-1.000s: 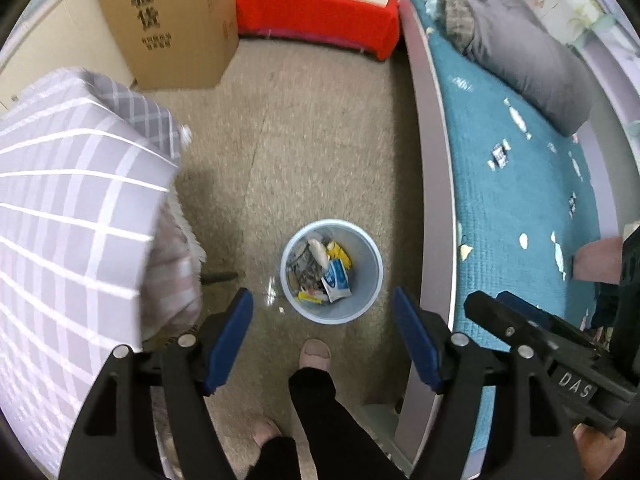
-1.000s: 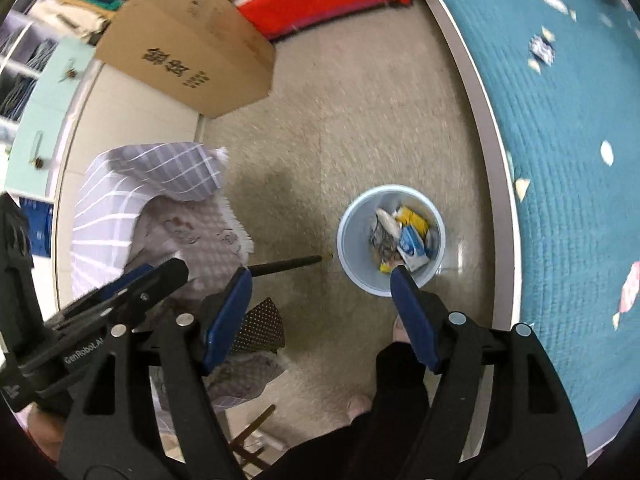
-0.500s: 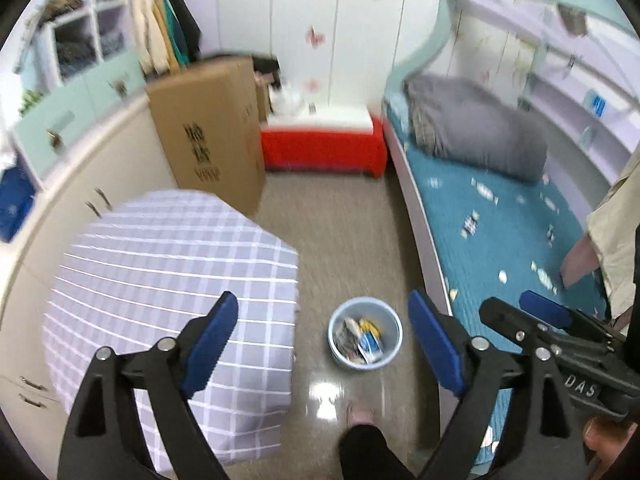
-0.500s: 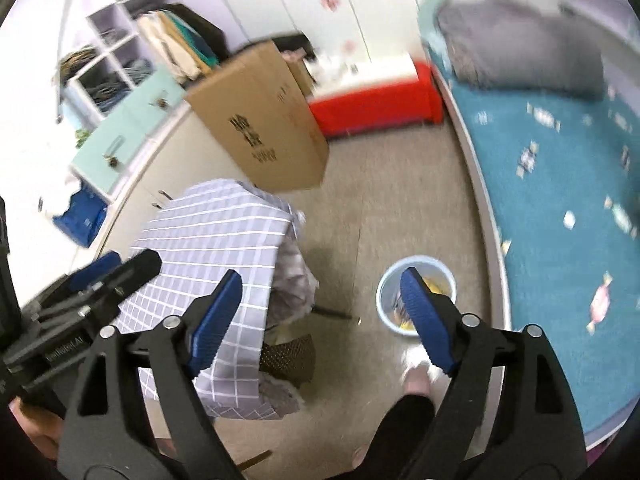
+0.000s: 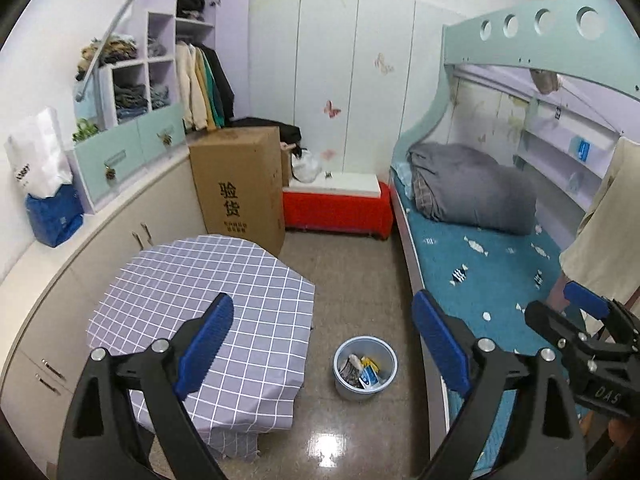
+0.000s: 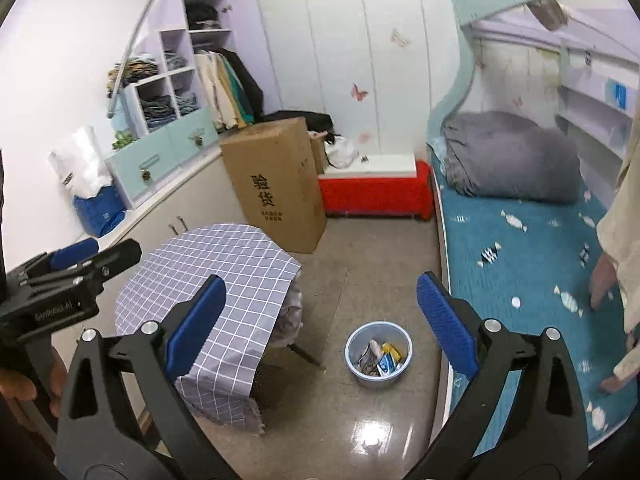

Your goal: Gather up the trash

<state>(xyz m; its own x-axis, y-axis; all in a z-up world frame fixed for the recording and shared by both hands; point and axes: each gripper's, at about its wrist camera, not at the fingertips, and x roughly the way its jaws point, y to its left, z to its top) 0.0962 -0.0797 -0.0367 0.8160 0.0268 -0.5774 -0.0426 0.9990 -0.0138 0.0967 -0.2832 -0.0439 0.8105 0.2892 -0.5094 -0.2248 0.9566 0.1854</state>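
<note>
Now that both my cameras have swung up from the floor, where a second ago they stared almost straight down, the whole room lies in front of me.

In the left wrist view, my left gripper point(image 5: 322, 340) fills the lower frame, its blue pads spread wide and opening a little further, with nothing between them. The trash bin point(image 5: 366, 366) sits low and just right of centre on the floor, far smaller than it looked a moment ago, with wrappers and crumpled paper point(image 5: 362, 368) heaped inside. The checked table point(image 5: 200, 292) takes the lower left and the bed point(image 5: 480, 276) runs up the right side. The right gripper pokes in at the lower right edge.

In the right wrist view, my right gripper point(image 6: 320, 320) is also spread wide and opening, empty. The bin shows between its pads at lower centre, beside the table's leg point(image 6: 306, 354). The cardboard box point(image 6: 276, 184) stands mid-frame, with the red bench point(image 6: 376, 194) to its right.

I read this as the drop being done: both grippers are empty and well clear of the bin. Small pale specks lie on the bed cover, but I cannot tell whether they are scraps or printed pattern, so my next pick is unclear.
</note>
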